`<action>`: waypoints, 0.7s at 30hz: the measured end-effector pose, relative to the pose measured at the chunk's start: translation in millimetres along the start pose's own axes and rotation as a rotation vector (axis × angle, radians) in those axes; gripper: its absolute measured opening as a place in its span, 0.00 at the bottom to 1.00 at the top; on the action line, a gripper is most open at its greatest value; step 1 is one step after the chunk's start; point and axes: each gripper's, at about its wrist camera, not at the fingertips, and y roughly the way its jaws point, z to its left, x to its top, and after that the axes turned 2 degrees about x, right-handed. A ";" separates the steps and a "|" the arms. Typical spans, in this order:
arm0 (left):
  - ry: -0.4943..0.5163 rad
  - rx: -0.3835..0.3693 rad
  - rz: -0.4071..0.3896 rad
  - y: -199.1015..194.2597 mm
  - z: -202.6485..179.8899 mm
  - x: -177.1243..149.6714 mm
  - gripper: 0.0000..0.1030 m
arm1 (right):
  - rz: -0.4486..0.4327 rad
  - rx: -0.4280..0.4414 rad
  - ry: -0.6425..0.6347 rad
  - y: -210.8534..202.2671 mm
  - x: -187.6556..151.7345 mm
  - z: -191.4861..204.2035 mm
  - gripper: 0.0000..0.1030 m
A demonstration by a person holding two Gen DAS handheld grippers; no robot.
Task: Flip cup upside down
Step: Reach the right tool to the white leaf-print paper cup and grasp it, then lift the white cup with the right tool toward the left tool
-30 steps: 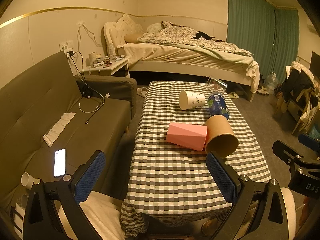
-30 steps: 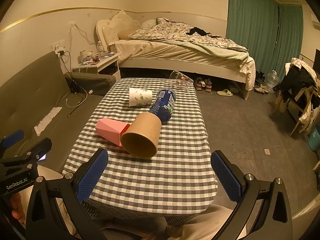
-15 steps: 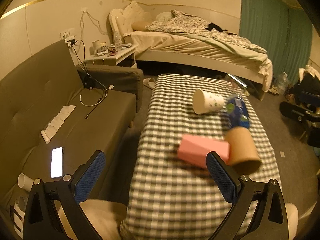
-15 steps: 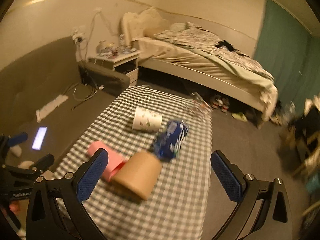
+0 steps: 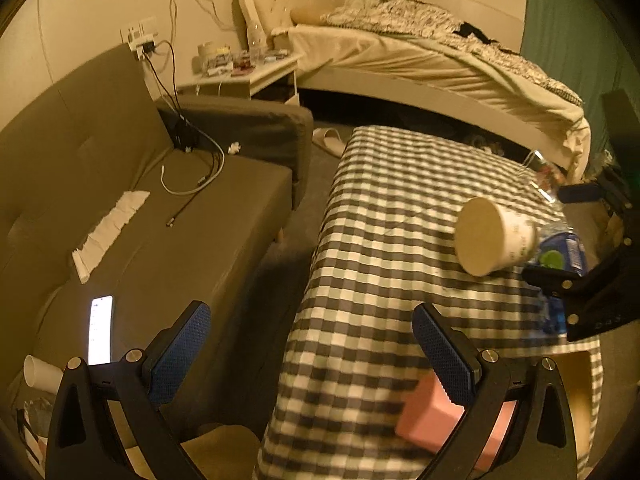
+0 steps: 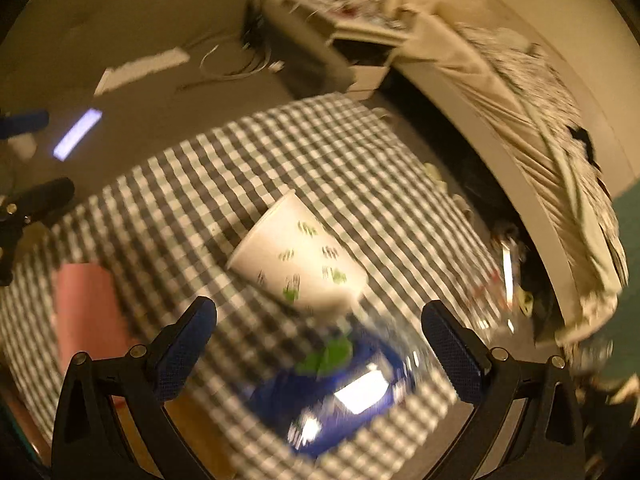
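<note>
A white paper cup [image 5: 494, 236] with green marks lies on its side on the checked table [image 5: 380, 208], mouth toward the sofa. In the right wrist view the cup [image 6: 300, 266] lies just beyond and between my open right gripper's fingers; the right gripper [image 6: 320, 344] is empty and hovers over a blue bottle [image 6: 344, 388]. My left gripper [image 5: 312, 348] is open and empty, low over the table's left edge, well short of the cup. The right gripper's body shows at the right of the left wrist view [image 5: 592, 296].
A pink box [image 5: 436, 416] and a brown paper tub [image 5: 580, 396] lie at the near right of the table. A clear glass [image 6: 500, 292] lies at the table's far edge. A sofa [image 5: 160, 216] with a lit phone [image 5: 100, 334] stands left. A bed [image 5: 420, 52] stands behind.
Both grippers have moved forward and down over the table. The right gripper has swung in close to the white cup and tilted downward. Both stay open.
</note>
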 end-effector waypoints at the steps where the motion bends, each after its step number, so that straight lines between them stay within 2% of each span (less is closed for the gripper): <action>1: 0.000 -0.002 0.006 4.3 0.3 0.7 1.00 | 0.011 0.008 -0.018 8.5 2.9 -0.2 1.00; 5: 0.007 -0.005 0.021 17.4 -1.3 3.2 1.00 | 0.066 0.020 -0.139 43.9 14.1 5.7 1.00; 8: 0.011 -0.013 0.029 23.2 -2.7 2.7 1.00 | 0.095 0.036 -0.176 60.3 14.9 6.7 0.99; 11: 0.014 -0.016 0.037 25.0 -3.2 2.1 1.00 | 0.107 0.059 -0.144 75.3 20.1 3.5 0.93; 12: 0.015 -0.014 0.039 24.6 -3.3 1.8 1.00 | 0.109 0.064 -0.131 77.2 21.0 2.6 0.85; 14: 0.013 -0.016 0.035 20.1 -1.7 2.2 1.00 | 0.122 0.057 -0.100 82.0 26.1 4.0 0.80; 16: 0.009 -0.018 0.023 11.8 0.5 3.1 1.00 | 0.123 0.067 -0.090 79.4 28.5 4.7 0.69; 21: -0.004 -0.035 -0.022 -21.1 6.6 6.0 1.00 | 0.091 0.051 0.036 42.2 35.2 2.0 0.66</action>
